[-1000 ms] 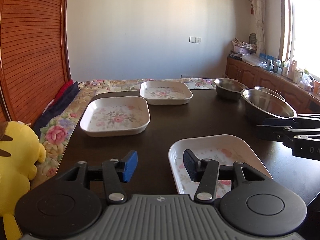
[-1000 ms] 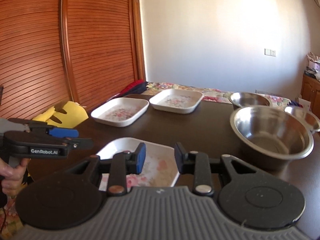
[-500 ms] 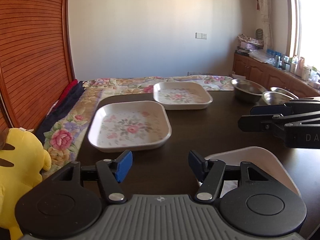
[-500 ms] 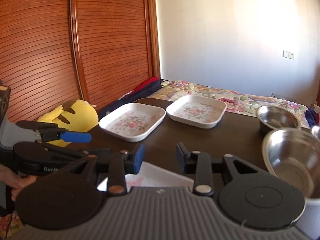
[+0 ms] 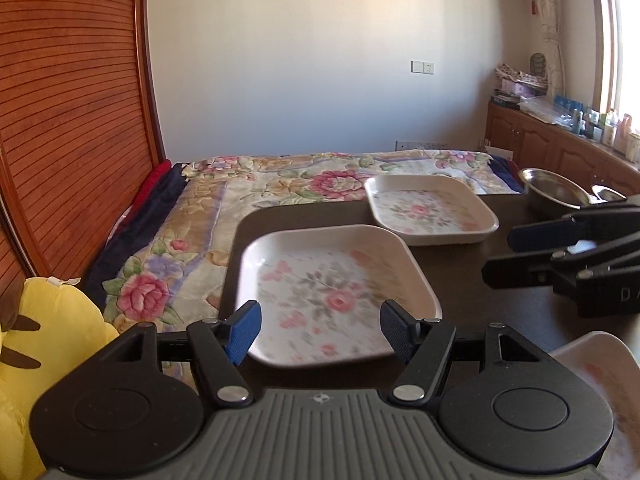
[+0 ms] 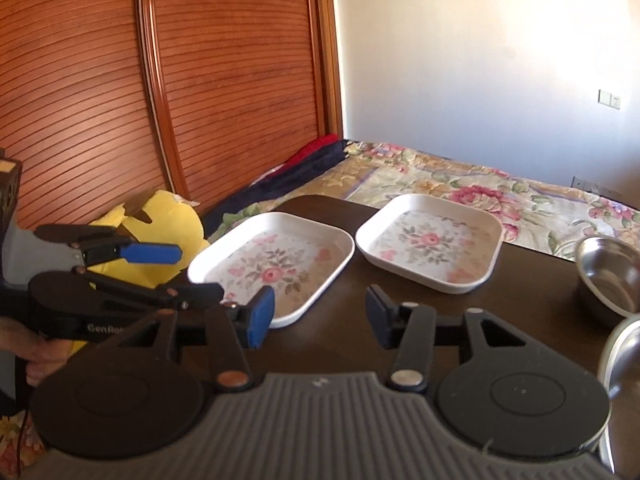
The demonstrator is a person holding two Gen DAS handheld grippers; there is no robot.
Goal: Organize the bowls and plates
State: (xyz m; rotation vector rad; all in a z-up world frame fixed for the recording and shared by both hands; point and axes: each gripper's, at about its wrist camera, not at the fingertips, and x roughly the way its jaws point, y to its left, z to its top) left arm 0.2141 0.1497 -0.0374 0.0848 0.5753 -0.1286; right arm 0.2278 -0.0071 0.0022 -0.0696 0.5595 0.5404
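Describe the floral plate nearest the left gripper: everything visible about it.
The near floral plate is a white, square tray-like dish with rounded corners and a raised rim, printed inside with pink roses and green leaves; it looks like melamine or plastic. It lies flat and empty on the dark table, at the corner nearest the bed, apart from a matching second plate behind it. The left gripper, jaws opening, frames its near edge without touching it.

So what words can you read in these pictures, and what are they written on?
"GenRo", cut off by the right gripper in front: on the side of the left gripper, right wrist view.
"D A": on the side of the right gripper, left wrist view; the rest runs out of the picture.
Bottles on the cabinet by the window: labels too small to read.
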